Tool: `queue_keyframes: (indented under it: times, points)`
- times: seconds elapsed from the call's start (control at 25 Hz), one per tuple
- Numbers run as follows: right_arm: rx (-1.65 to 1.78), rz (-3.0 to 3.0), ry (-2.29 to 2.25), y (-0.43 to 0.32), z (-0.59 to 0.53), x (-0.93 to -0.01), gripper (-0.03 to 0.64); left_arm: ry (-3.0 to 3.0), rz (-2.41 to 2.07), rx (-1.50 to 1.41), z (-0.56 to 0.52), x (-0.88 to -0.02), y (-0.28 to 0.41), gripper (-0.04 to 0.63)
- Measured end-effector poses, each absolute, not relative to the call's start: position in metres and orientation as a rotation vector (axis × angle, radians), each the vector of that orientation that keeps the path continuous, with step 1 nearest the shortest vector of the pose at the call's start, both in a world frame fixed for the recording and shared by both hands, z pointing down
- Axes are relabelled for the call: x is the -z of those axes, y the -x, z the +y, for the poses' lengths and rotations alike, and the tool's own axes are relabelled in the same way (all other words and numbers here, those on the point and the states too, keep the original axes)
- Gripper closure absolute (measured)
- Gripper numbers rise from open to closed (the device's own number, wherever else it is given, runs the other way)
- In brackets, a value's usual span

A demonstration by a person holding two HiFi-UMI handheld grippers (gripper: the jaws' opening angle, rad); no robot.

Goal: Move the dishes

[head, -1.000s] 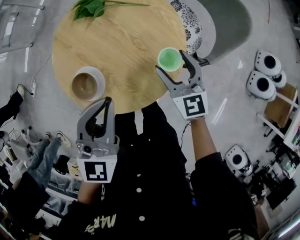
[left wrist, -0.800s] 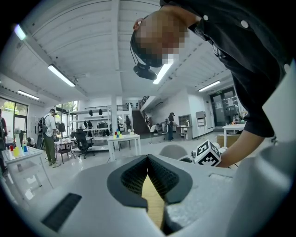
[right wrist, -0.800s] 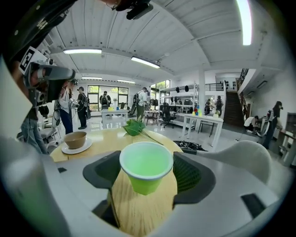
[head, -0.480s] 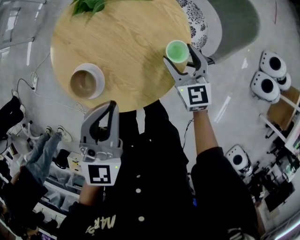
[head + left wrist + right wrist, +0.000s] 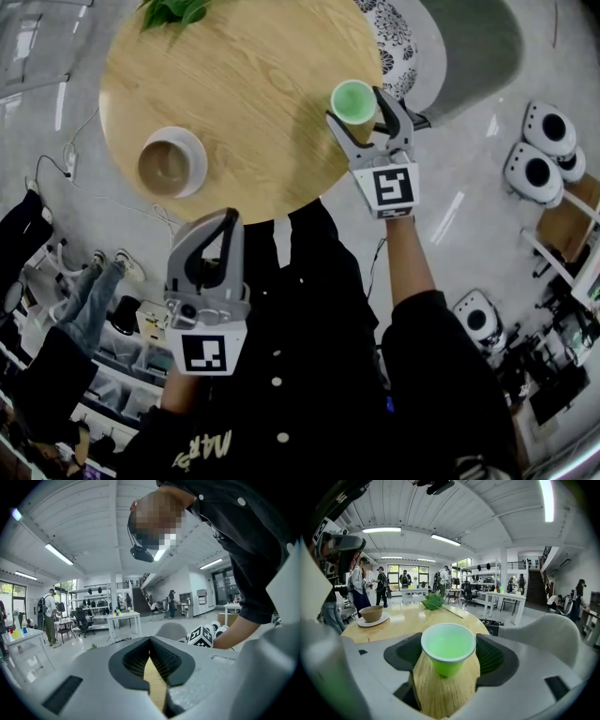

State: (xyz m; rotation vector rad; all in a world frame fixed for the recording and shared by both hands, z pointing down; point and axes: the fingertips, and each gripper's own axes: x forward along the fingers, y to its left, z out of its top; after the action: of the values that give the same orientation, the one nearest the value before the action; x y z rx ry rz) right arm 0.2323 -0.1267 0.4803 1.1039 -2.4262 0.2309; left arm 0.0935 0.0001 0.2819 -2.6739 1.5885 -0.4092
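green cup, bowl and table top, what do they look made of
Cup: probably thin plastic; light glows through its smooth green wall. Bowl: matte brown, maybe ceramic or wood; too small to tell. Table: pale wood or wood-look veneer, with visible grain lines and a soft sheen.

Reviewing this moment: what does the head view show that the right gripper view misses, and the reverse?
Only the head view: the left gripper, shut and empty, short of the round wooden table, and white round devices on the floor. Only the right gripper view: ceiling lights and white desks far back. Both: the green cup clamped in the right gripper, the brown bowl on its white plate, the leafy sprig and that table.
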Motion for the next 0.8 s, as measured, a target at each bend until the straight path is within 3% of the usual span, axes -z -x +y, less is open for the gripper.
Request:
queue_keyframes:
  times: [0.52,0.8]
  points:
    - [-0.239,-2.476,-1.063,-0.240,-0.119,-0.463,0.238,2.669,1.655,0.378,-0.003,-0.279,-0.089,0.592]
    - [-0.215,-2.505,-1.013,-0.229,-0.110,-0.420,0.278,2.635,1.709,0.353,0.004,-0.267,-0.072,0.592]
